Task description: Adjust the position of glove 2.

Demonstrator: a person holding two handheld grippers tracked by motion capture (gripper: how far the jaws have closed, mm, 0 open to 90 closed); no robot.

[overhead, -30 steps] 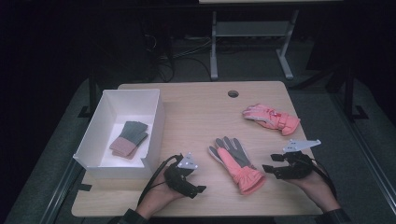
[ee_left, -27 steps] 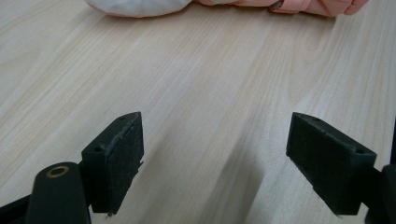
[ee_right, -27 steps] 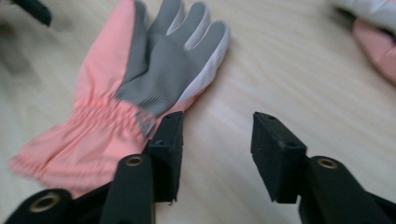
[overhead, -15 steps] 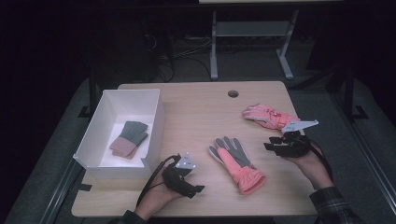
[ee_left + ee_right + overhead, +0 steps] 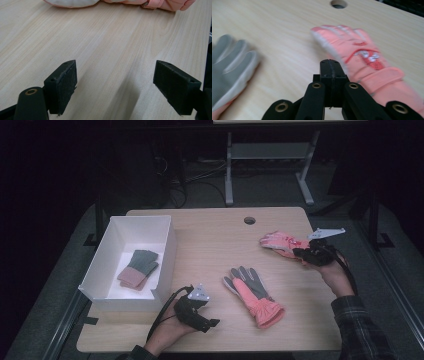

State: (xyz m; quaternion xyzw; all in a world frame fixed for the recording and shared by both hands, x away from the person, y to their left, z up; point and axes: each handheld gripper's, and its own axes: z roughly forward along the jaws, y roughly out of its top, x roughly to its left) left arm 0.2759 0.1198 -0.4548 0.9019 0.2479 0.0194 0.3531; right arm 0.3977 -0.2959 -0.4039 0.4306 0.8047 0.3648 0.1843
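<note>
A pink glove point(image 5: 279, 241) lies back up at the table's right rear. My right gripper point(image 5: 298, 252) is at its cuff end, low over the cuff. In the right gripper view the right gripper point(image 5: 331, 67) has just closed; its jaws meet with nothing between them, and the pink glove point(image 5: 367, 56) spreads behind them. A second glove point(image 5: 252, 295), grey palm up with a pink cuff, rests mid-table. My left gripper point(image 5: 207, 319) sits near the front edge. Its jaws stand wide apart and hold nothing point(image 5: 115, 82), aimed at that glove's cuff point(image 5: 160, 3).
A white box point(image 5: 100, 270) stands at the left with a grey-green pair of gloves point(image 5: 139, 268) inside. A round cable hole point(image 5: 249, 220) is in the tabletop at the rear. Dark floor and a desk frame lie beyond the table.
My right hand has travelled away from the front edge to the pink glove at the right rear, and its jaws have closed. The left hand has stayed put.
</note>
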